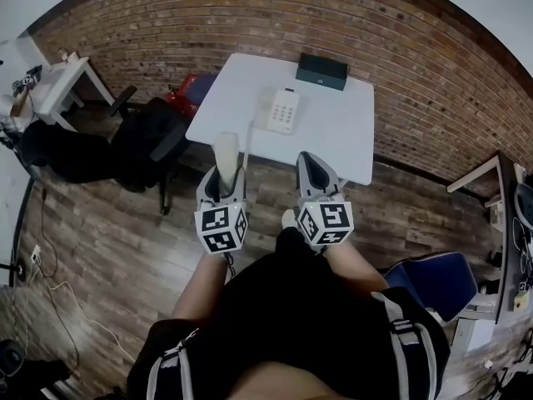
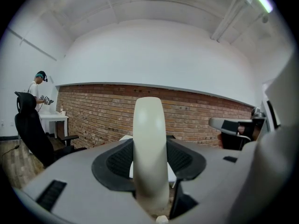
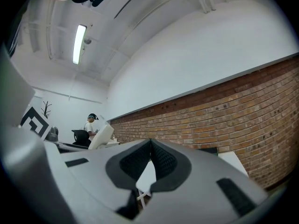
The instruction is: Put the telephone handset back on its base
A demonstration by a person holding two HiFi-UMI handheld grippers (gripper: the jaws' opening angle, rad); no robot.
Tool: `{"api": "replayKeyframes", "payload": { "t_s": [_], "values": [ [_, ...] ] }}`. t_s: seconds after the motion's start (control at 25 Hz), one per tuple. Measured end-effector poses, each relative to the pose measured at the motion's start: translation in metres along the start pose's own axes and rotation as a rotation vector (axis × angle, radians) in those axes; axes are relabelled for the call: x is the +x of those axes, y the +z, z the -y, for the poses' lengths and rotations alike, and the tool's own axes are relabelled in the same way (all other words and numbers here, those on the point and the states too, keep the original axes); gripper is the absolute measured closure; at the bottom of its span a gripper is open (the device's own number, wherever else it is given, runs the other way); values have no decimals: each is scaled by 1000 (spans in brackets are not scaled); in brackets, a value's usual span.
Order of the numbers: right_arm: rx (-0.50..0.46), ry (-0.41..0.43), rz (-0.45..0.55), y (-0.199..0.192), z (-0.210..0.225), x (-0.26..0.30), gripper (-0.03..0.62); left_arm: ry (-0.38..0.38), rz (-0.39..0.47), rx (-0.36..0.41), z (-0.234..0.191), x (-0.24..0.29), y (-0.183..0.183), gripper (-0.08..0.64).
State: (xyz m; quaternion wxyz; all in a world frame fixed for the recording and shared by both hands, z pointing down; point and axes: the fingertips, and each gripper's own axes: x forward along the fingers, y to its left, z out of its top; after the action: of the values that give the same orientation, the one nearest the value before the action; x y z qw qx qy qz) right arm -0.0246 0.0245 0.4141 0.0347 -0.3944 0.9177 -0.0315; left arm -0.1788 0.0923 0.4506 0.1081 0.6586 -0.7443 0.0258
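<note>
A cream telephone handset (image 1: 225,151) stands upright between the jaws of my left gripper (image 1: 222,176), which is shut on it. In the left gripper view the handset (image 2: 149,143) fills the middle and rises well past the pads. The cream telephone base (image 1: 281,110) with its keypad lies on the white table (image 1: 333,136), beyond both grippers. My right gripper (image 1: 314,163) is shut and holds nothing; its pads meet in the right gripper view (image 3: 150,144). Both grippers hover over the wooden floor, just short of the table's near edge.
A dark green box (image 1: 321,71) sits at the table's far edge against the brick wall. A black office chair (image 1: 150,144) and a red object (image 1: 185,86) stand left of the table. A blue seat (image 1: 437,280) is at the lower right. A person (image 2: 36,88) stands at a far desk.
</note>
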Motion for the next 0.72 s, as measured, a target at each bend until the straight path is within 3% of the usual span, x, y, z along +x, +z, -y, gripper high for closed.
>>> {"api": "replayKeyframes", "payload": {
  "t_s": [0.72],
  "values": [
    [48,13,-59,-21,106,141,594,-4,-95,19,4,173,10,348]
  ]
}}
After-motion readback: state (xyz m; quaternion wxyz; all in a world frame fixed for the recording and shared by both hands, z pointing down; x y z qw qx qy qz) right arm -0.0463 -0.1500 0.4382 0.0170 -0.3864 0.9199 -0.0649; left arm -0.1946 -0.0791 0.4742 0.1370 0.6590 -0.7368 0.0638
